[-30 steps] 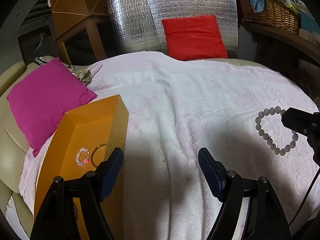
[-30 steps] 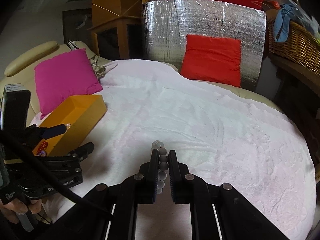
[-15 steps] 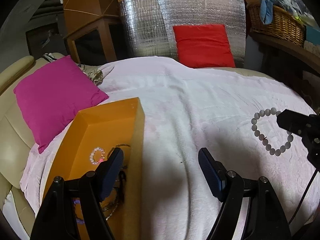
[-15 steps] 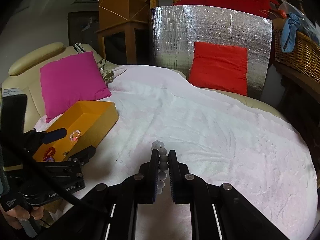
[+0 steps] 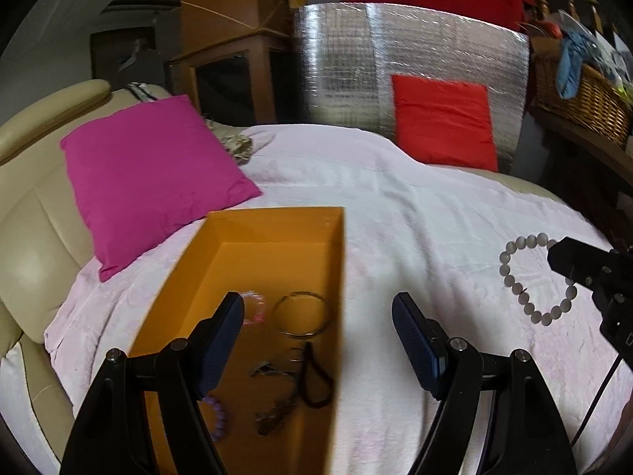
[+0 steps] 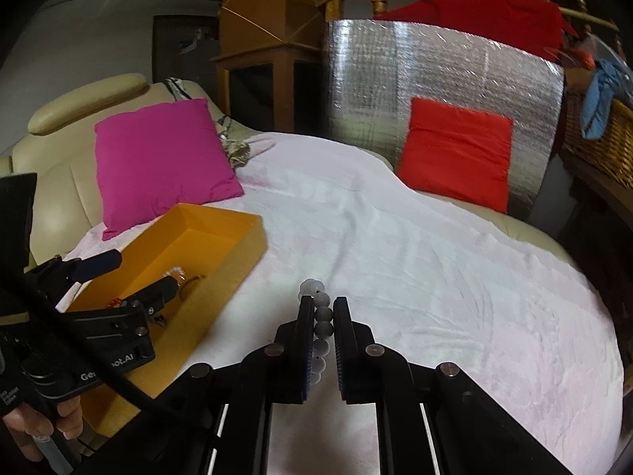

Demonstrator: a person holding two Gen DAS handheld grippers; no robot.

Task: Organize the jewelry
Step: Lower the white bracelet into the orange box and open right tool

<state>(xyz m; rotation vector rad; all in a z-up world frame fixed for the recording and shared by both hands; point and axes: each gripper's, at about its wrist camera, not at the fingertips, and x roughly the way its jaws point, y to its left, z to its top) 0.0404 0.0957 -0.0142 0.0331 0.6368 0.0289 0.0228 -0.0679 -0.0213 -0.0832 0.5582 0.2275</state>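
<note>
Bracelet (image 6: 321,318): light, limp bead loop, clamped in right hand-held gripper (image 6: 320,310) right of box (image 6: 221,237); left hand-held gripper (image 5: 316,340) apart, empty.

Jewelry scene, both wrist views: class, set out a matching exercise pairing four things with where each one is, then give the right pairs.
Things:
1. grey bead bracelet
2. thin metal bangle
3. pink cushion
4. red cushion

Places:
A. against the silver foil panel
B. inside the orange box
C. between the right gripper jaws
D. on the beige sofa, behind the box

Pairs: 1-C, 2-B, 3-D, 4-A
</note>
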